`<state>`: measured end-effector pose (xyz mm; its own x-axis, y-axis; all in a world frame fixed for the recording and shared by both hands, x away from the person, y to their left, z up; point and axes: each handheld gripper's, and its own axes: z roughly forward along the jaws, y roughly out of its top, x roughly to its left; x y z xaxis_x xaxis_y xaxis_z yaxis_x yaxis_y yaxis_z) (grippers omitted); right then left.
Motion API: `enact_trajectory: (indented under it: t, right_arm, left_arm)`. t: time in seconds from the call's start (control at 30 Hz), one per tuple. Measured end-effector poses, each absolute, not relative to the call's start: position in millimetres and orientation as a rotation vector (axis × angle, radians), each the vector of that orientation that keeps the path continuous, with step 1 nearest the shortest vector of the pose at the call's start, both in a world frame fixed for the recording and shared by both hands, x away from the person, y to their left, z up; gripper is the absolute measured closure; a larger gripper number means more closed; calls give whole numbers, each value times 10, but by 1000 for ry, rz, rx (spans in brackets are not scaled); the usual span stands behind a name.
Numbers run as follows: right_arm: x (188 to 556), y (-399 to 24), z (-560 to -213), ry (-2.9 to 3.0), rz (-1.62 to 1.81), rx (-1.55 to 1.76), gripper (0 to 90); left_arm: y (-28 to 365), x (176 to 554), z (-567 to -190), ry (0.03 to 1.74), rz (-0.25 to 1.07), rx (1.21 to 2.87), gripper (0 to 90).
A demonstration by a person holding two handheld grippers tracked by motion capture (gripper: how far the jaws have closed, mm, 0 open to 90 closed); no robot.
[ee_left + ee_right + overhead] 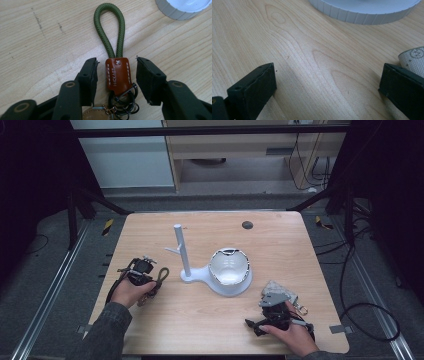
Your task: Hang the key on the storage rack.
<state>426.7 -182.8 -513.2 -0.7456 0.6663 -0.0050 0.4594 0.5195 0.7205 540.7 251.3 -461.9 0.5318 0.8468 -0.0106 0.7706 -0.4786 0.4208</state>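
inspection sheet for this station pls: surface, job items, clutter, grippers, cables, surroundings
Surface: light wooden table, bare grain, one dark round spot near the far edge.
Job's things: green cord keychain with brown leather tab and dark rings, lying flat; white stand with an upright peg and a bowl-shaped dish mid-table.
Clutter: pale crumpled item near the right hand; what it is, unclear.
Grippers: left gripper fingers either side of the leather tab, gaps showing, not yet pressing. Right gripper wide open over bare wood.
Cables: loops on the floor right of the table.
Surroundings: dark frame posts, grey floor, wooden furniture behind.
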Motion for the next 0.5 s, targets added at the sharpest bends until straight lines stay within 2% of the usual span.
enact_trajectory:
  t: [0.5]
  right_arm:
    - [4266,-1830,-5132,2483,1054,943,8]
  left_arm:
    - [2501,5444,-4690,1348,259,2410,573]
